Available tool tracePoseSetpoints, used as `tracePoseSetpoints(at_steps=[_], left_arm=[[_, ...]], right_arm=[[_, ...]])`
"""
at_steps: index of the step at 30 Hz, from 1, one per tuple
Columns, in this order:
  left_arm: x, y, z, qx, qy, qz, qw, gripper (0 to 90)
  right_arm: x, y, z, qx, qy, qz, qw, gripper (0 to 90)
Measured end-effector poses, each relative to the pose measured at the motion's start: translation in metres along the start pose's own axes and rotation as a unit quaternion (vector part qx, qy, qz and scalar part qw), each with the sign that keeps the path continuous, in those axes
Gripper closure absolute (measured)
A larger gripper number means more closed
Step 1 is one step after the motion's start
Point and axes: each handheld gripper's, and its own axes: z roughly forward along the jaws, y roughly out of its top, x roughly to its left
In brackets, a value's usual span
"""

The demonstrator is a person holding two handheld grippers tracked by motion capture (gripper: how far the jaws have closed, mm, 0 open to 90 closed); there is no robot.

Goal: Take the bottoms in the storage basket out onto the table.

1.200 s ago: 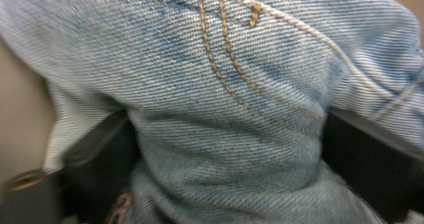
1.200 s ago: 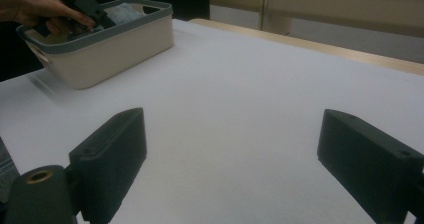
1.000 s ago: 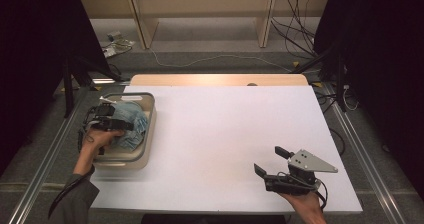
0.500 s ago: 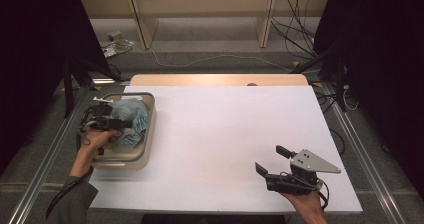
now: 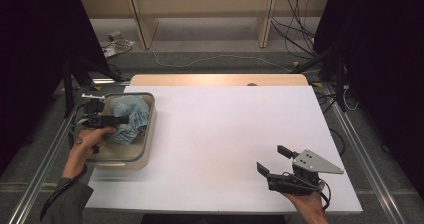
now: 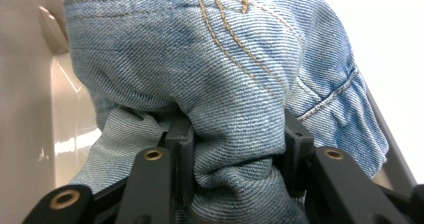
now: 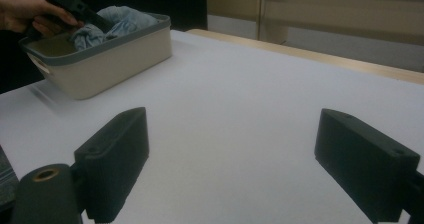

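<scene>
The left gripper (image 5: 122,119) was clamped on a bunched fold of the denim garment (image 5: 129,118), its jaws biting deep into the cloth, probably so the whole piece would come up together. The garment lay crumpled in the beige bin (image 5: 142,156) at the worktop's (image 5: 225,134) left edge. The right gripper (image 5: 272,160) rested near the front right corner, jaws spread and empty, seemingly waiting to take a share of the fabric

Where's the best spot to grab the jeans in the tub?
Probably a thick bunched fold on top of the jeans, coming down from above: the tub walls block the sides. The left tool is already shut on such a fold.
</scene>
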Motion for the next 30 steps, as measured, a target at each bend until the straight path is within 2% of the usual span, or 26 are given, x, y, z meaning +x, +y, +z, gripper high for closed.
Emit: tracePoseSetpoints(at_steps=[3,4,8,17,23,30], left_arm=[[0.0,0.002,-0.009,-0.02,-0.003,-0.005,0.9998,60.0],[-0.002,0.005,-0.016,-0.027,-0.004,0.001,0.9996,60.1],[-0.004,0.009,-0.026,-0.041,-0.012,0.001,0.9991,60.1],[-0.007,0.013,-0.038,-0.056,-0.019,0.005,0.9982,60.1],[-0.012,0.018,-0.052,-0.076,-0.048,0.002,0.996,60.0],[-0.019,0.022,-0.06,-0.088,-0.062,0.006,0.9941,59.9]], right_arm=[[0.0,0.0,0.0,-0.001,-0.001,0.001,1.0,15.2],[-0.001,0.0,0.0,-0.002,-0.001,0.001,1.0,15.2],[-0.001,0.0,0.0,-0.002,-0.001,0.002,1.0,15.2],[-0.001,0.0,-0.001,-0.003,-0.002,0.001,1.0,15.2],[-0.001,0.0,-0.002,-0.003,-0.003,0.001,1.0,15.2],[-0.001,0.0,-0.002,-0.005,-0.002,0.002,1.0,15.2]])
